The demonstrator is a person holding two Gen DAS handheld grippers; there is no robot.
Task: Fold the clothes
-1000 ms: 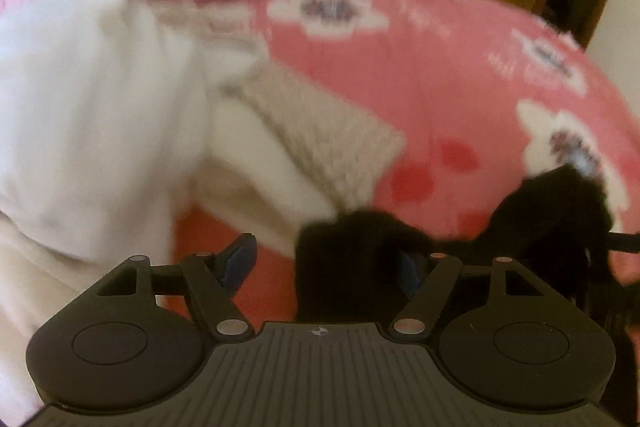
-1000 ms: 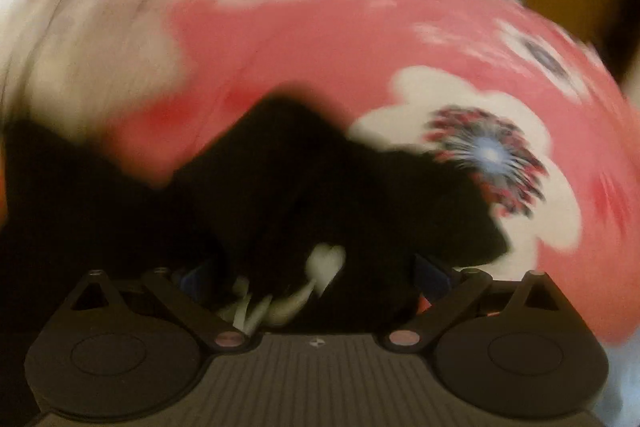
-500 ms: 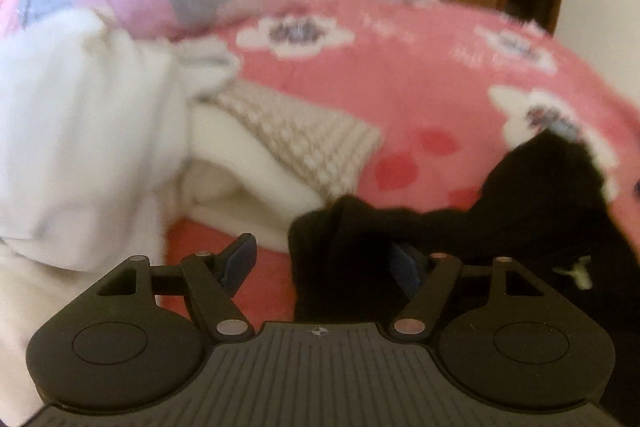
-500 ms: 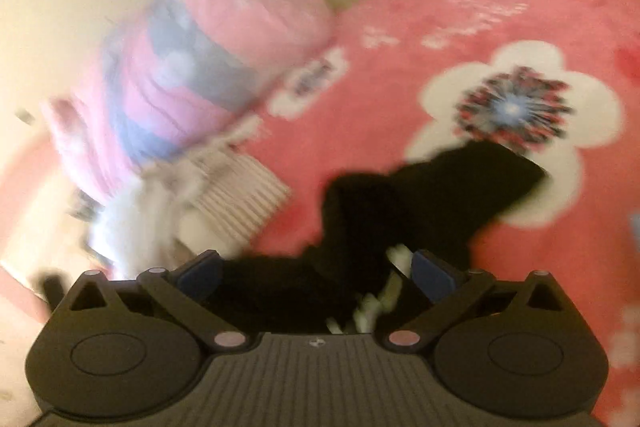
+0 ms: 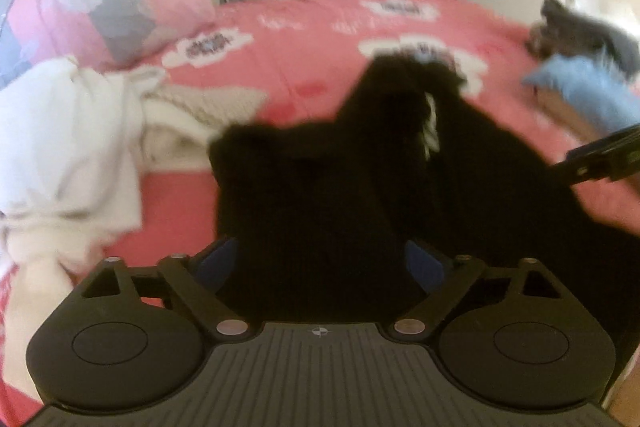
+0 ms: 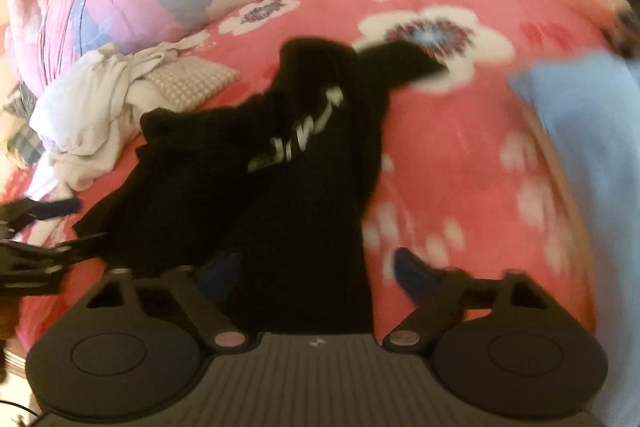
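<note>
— Judging progress: how does the black garment (image 6: 288,163) lie?
— Rumpled on the pink bedspread (image 6: 460,155), not squared. Both the left gripper (image 5: 320,259) and right gripper (image 6: 308,267) have fingers spread wide, with cloth bunched between; whether it's pinched, I can't tell.
— Anything folded?
— No neat stack shows; white clothes (image 6: 92,111) lie heaped nearby.
— Views differ?
— Only the right shows the garment's white lettering (image 6: 300,135) clearly.
</note>
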